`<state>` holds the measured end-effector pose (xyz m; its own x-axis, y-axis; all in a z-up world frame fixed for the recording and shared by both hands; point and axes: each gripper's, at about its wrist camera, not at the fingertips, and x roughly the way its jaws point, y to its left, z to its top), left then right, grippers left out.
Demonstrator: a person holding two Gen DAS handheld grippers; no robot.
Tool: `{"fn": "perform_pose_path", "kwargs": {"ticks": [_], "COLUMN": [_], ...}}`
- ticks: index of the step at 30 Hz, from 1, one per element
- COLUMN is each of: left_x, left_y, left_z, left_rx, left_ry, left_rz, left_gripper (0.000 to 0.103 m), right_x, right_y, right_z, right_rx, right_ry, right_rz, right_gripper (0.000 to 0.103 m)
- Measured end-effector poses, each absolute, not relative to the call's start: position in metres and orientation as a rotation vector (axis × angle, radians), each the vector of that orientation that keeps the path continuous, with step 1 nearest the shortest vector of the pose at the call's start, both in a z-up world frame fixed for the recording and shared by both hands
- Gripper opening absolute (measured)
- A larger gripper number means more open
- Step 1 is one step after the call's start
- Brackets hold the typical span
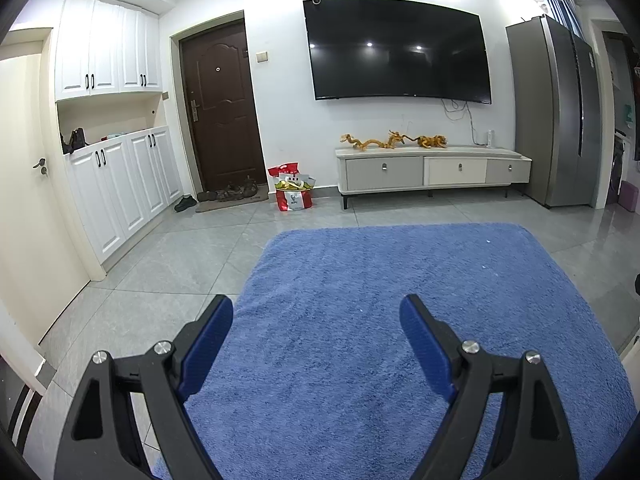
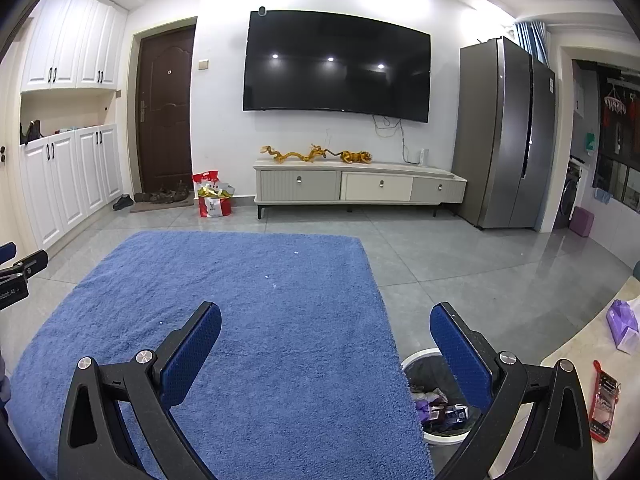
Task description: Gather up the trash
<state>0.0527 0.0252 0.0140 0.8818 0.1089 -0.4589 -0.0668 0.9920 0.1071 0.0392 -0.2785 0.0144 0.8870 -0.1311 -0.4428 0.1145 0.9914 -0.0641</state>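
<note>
Trash bin (image 2: pixel 420 364), white rim, at 5 o'clock off the blue rug (image 2: pixel 240 320), holds crumpled wrappers (image 2: pixel 434 400): likely light, soft, crushable; pinch a raised fold. Right gripper (image 2: pixel 326 316) and left gripper (image 1: pixel 316 308) both spread wide, holding nothing.

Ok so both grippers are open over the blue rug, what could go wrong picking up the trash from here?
The white specks on the blue rug look too tiny for the wide pads to pinch. The trash bin sits right under the right gripper and could get knocked.
</note>
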Motion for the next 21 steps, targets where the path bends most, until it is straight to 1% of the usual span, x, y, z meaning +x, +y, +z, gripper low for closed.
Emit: {"fn": "perform_pose_path", "kwargs": {"ticks": [21], "left_x": [0.050], "left_y": [0.029], "left_z": [0.018], "left_rx": [0.080], "left_ry": [0.474], "left_rz": [0.083], "left_gripper": [0.085], "right_x": [0.033], "right_y": [-0.267], "right_z": [0.015], "right_rx": [-0.056], "right_ry": [0.462], "right_rz": [-0.109], "right_gripper": [0.102]}}
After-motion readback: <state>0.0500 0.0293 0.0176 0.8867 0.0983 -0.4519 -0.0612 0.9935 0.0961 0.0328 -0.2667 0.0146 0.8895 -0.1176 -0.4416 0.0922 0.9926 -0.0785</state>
